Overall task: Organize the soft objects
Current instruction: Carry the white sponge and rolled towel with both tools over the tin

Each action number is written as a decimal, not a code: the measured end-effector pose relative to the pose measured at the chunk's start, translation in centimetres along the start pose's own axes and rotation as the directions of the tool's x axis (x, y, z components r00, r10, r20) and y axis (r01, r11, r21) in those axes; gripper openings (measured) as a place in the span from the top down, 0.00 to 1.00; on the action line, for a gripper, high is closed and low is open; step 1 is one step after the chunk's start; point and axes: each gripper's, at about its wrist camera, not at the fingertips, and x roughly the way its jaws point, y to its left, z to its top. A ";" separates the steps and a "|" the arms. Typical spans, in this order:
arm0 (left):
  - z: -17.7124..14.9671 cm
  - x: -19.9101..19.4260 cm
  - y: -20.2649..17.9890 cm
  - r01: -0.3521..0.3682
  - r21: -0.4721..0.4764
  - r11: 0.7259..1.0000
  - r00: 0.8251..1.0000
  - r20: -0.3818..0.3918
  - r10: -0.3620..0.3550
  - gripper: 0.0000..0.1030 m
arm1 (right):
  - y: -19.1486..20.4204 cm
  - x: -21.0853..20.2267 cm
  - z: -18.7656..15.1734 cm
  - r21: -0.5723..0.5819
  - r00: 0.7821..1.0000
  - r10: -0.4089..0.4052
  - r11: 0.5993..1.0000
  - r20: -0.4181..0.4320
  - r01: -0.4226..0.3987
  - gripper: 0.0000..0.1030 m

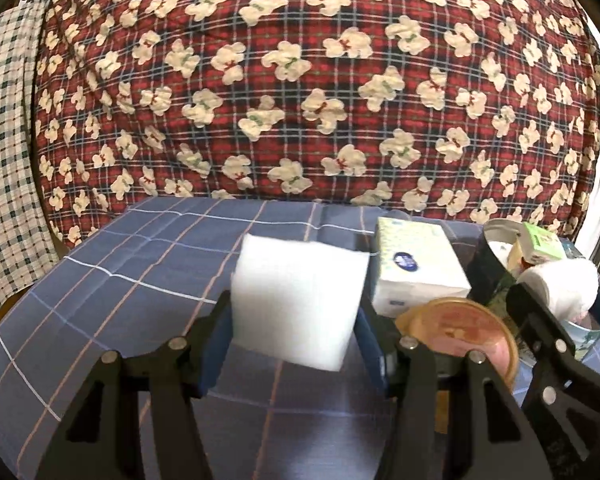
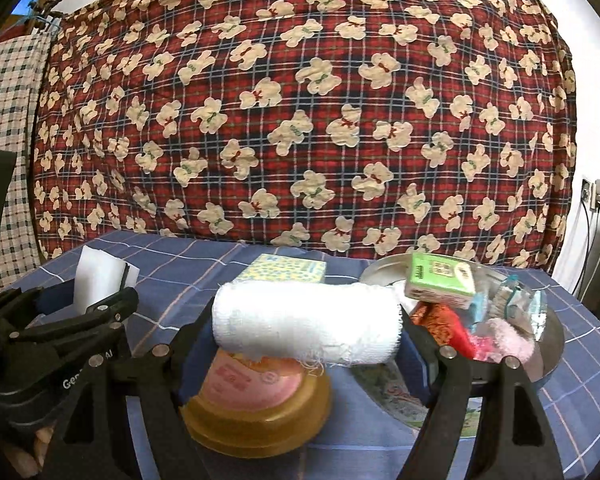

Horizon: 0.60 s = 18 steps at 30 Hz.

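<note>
Two hand-held grippers work side by side above a tabletop (image 1: 112,264) covered in blue checked cloth. Nearest the lens, the left gripper (image 1: 296,320) has its fingers (image 1: 214,344) closed on a white foam block (image 1: 300,300), lifted clear of the cloth and tilted. The right gripper (image 2: 306,320) has its fingers (image 2: 418,344) set wide and pressed against both ends of a white gauze roll (image 2: 306,320), carried crosswise just above a round golden tin (image 2: 256,404) with a pink lid. Beyond the foam, a tissue pack (image 1: 416,272) with a yellow-green patterned top lies on the cloth. To the right of the roll, a metal bowl (image 2: 556,344) holds a green carton (image 2: 440,280), a red patterned item (image 2: 444,324), a pink fluffy piece (image 2: 508,338) and clear wrappers. Behind the tabletop hangs a red plaid blanket (image 2: 300,100) printed with cream teddy bears, with a green-and-white checked cloth (image 1: 4,160) at its left edge.
</note>
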 end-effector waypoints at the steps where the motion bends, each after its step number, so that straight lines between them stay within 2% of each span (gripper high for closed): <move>1: 0.0 -0.1 -0.3 0.004 0.003 1.000 1.000 0.002 -0.004 0.44 | -0.3 -0.1 0.0 0.001 1.000 -0.004 1.000 0.002 0.004 0.22; 18: 0.2 -1.2 -7.2 0.101 0.076 0.992 0.995 -0.004 -0.101 0.44 | -7.1 -1.5 -0.6 0.011 0.993 -0.119 0.993 0.027 0.119 0.22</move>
